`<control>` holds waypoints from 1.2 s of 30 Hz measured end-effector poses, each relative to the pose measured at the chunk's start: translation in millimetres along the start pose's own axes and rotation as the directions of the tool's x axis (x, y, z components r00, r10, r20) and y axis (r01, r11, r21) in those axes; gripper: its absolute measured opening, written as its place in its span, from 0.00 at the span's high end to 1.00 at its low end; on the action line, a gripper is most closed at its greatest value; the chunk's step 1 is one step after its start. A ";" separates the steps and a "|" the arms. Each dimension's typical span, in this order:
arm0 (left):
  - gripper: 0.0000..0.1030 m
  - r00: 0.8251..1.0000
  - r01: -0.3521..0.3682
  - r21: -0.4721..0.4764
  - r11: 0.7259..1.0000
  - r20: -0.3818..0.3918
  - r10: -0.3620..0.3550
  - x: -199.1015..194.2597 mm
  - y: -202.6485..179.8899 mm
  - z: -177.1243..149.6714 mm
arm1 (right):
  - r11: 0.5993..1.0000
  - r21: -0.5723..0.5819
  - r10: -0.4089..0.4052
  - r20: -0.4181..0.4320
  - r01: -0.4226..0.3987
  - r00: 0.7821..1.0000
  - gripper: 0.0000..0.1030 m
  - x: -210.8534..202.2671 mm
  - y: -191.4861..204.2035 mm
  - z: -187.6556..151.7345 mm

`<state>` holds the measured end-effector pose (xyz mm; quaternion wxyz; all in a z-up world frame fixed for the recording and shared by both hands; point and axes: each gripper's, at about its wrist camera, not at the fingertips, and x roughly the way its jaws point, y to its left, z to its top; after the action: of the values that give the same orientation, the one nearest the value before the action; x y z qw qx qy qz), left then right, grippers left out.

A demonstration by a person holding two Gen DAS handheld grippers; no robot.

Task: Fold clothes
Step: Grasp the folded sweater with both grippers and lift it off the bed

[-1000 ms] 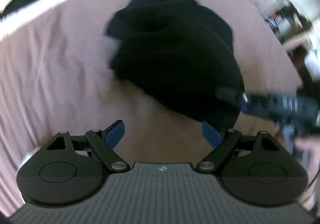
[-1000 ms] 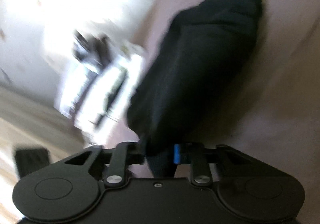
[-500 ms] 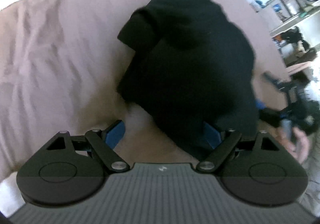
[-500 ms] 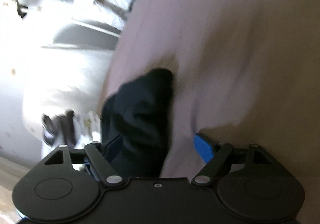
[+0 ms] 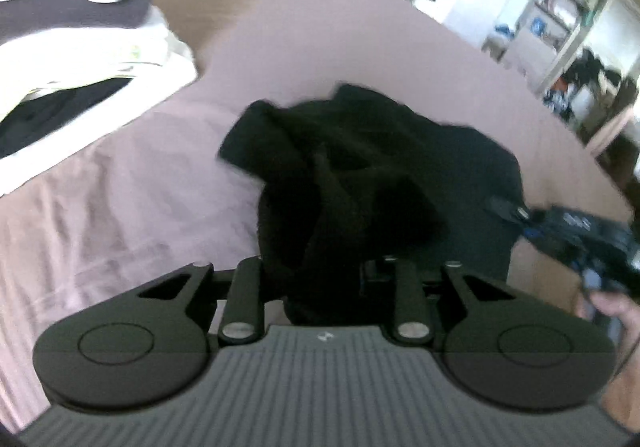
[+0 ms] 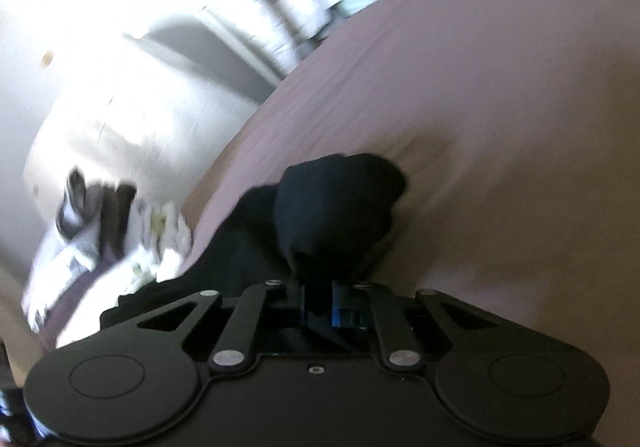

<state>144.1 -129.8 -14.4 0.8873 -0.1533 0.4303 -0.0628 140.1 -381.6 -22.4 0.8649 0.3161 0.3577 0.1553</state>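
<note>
Nearby, white laundry pile [image 5: 100, 59] beside black garment [image 5: 360, 175].

A bed [image 5: 360, 47] with a wrinkled mauve sheet fills the frame; a crumpled black garment [image 5: 360, 175] lies at centre, white bedding [image 5: 80, 59] upper left.

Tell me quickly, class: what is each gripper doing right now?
Left gripper: fingers closing on the black garment, cloth bunched between them.
Right gripper: fingers closing on a fold of the same garment, cloth pinched between them.
</note>
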 end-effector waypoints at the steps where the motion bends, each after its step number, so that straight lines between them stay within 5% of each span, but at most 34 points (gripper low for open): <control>1: 0.76 1.000 -0.001 -0.018 1.000 -0.020 0.001 -0.2 5.0 -1.7 | 1.000 -0.013 -0.014 0.017 0.014 1.000 0.90 -7.8 1.3 3.6; 3: 0.76 0.997 -0.037 -0.040 0.999 -0.075 0.034 4.6 11.7 -7.2 | 0.991 -0.074 -0.101 0.097 0.109 0.990 0.98 -13.9 -4.6 6.5; 4: 0.76 0.992 -0.071 -0.037 0.997 -0.104 0.067 9.0 13.8 -11.6 | 0.963 -0.092 -0.238 0.149 0.253 0.960 0.97 -15.1 -8.7 4.8; 7: 0.74 0.996 -0.032 -0.069 0.997 -0.087 0.026 10.8 26.0 -20.7 | 0.966 0.044 -0.256 0.058 0.254 0.965 0.93 -16.3 -48.4 4.6; 9: 0.69 0.997 0.012 -0.117 0.993 -0.074 -0.021 6.7 36.7 -22.4 | 0.978 0.194 -0.085 0.022 0.079 0.996 0.90 -18.1 -63.5 4.7; 10: 0.65 0.997 0.025 -0.156 0.987 -0.074 -0.037 4.3 43.5 -23.2 | 0.975 0.222 -0.025 0.030 0.018 0.999 0.77 -18.4 -63.6 4.9; 11: 0.63 0.996 0.034 -0.198 0.980 -0.075 -0.050 2.4 50.4 -24.0 | 0.967 0.250 0.034 0.041 -0.043 0.999 0.42 -18.8 -63.6 5.2; 13: 0.60 0.992 0.069 -0.278 0.958 -0.080 -0.095 3.7 64.2 -27.6 | 0.972 0.221 0.072 0.043 -0.079 0.997 0.13 -9.9 -48.1 3.9; 17: 0.52 0.987 0.083 -0.299 0.951 -0.105 -0.119 11.6 71.4 -30.1 | 0.949 0.260 0.202 -0.056 -0.181 0.978 0.13 34.2 -22.8 -6.8; 21: 0.44 0.988 0.077 -0.236 0.969 -0.115 -0.106 30.0 71.8 -20.2 | 0.974 0.155 0.177 -0.086 -0.162 0.980 0.10 64.0 -11.8 -19.8; 23: 0.64 0.990 0.072 -0.150 0.986 -0.107 -0.089 30.8 62.3 -16.7 | 0.985 0.069 0.161 -0.040 -0.158 0.986 0.14 76.3 2.3 -21.9; 24: 0.69 0.992 0.066 -0.093 0.993 -0.101 -0.076 27.8 55.1 -15.2 | 0.989 0.027 0.146 -0.016 -0.146 0.989 0.26 79.8 10.3 -23.9; 25: 0.75 0.995 0.045 -0.022 0.999 -0.086 -0.047 21.4 45.2 -14.4 | 0.989 0.004 0.147 0.000 -0.147 0.989 0.67 82.9 18.2 -25.8; 26: 0.75 0.998 0.021 0.035 0.999 -0.068 -0.018 13.2 36.0 -15.4 | 0.989 -0.017 0.149 0.015 -0.149 0.989 0.76 86.0 26.1 -27.8; 32: 0.78 0.998 -0.021 0.134 0.991 0.060 0.014 -46.9 8.6 -5.6 | 0.979 -0.193 0.103 0.158 -0.071 0.982 0.81 26.6 69.1 -30.3; 36: 0.78 0.982 -0.015 0.194 0.981 0.190 -0.022 -116.3 6.0 6.6 | 0.950 -0.305 0.150 0.257 -0.067 0.955 0.82 -23.7 116.9 -30.0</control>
<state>76.9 -94.5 74.1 0.9352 -0.0719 0.3347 -0.0910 97.1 -292.3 50.5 0.9336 0.2227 0.1880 0.2084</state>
